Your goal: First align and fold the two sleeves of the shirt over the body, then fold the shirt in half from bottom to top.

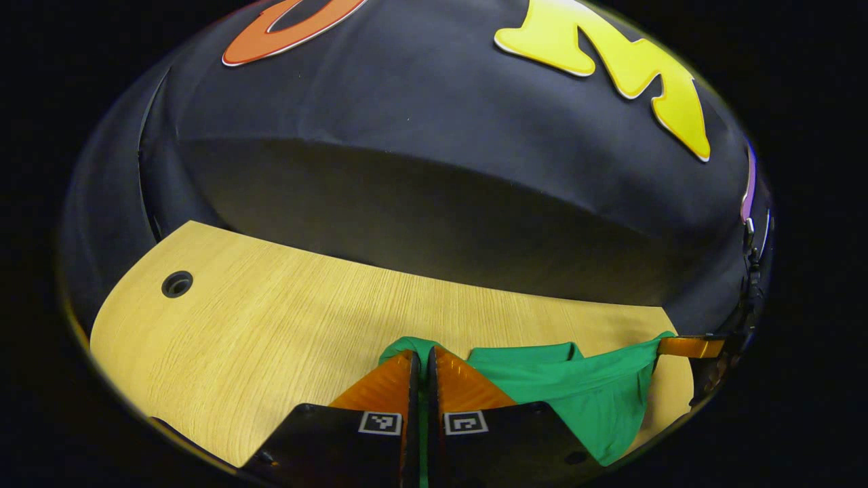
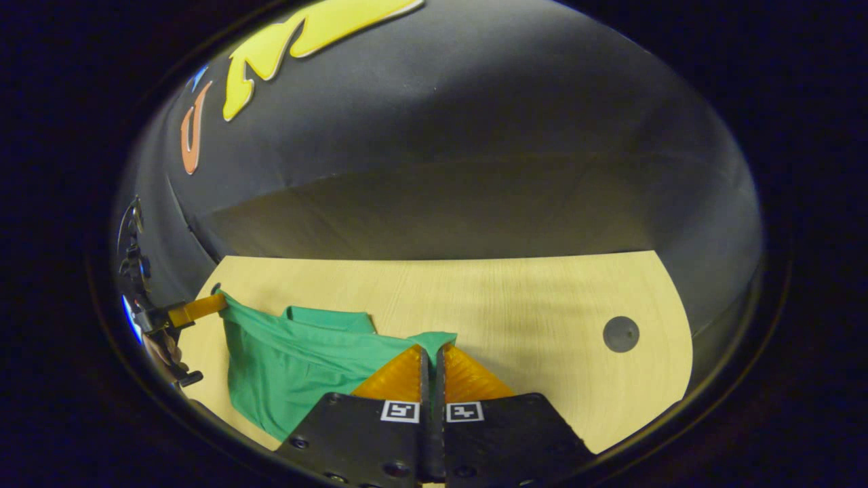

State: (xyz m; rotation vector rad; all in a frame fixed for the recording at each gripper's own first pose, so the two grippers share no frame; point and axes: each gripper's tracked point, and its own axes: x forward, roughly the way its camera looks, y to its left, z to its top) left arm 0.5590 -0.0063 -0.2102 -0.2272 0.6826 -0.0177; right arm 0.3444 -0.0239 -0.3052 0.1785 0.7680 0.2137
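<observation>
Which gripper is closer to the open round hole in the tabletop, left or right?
Left, as far as the views show. The open hole lies ahead and to the left of the left gripper, which pinches the green shirt. The right gripper holds the shirt's opposite end, farther away.

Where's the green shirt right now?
The green shirt hangs stretched between both tools above the wooden table, right of the left tool.

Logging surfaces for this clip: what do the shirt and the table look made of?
Shirt: thin, soft green fabric, probably a knit; it drapes and creases between the fingers. Table: pale wood or wood-look laminate, with straight grain lines and a smooth matte finish.
</observation>
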